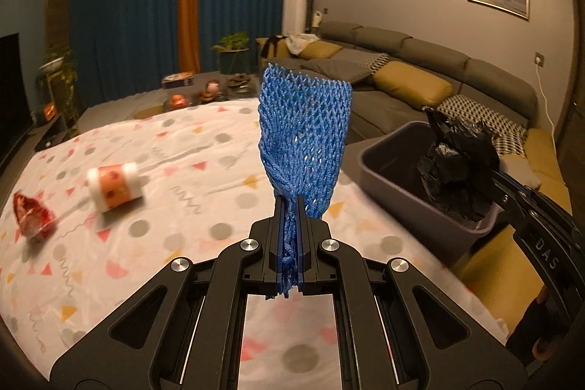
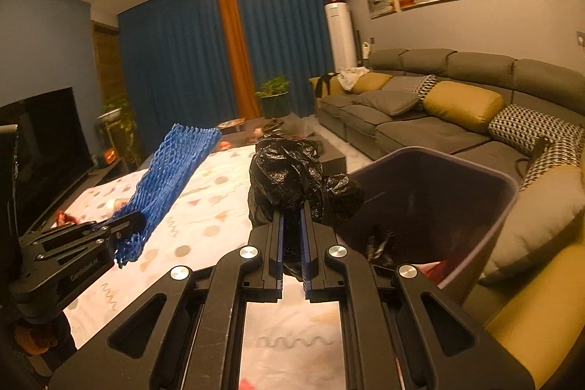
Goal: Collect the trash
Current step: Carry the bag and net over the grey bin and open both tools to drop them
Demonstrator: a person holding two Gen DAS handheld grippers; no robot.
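So the left gripper (image 1: 290,207) has its jaws squeezed tight on the bottom end of a blue foam net sleeve (image 1: 305,130), the kind fruit comes wrapped in, and the rest of it sticks up above the fingers. The right gripper (image 2: 292,207) is pinching a crumpled black plastic bag (image 2: 292,170) the same way, wad bulging out over the tips. Both are held above a table with a white patterned tablecloth (image 1: 204,148).

Just right of the bag is a grey trash bin (image 2: 490,207), open top, with some dark scraps and something red down inside. In the left wrist view the bag hangs right over the bin's near rim.

Still lying on the cloth, well off to the left: a tipped-over paper cup (image 1: 115,187) and a red crinkly wrapper (image 1: 31,214). A grey sofa (image 2: 420,119) with mustard cushions runs behind the bin.
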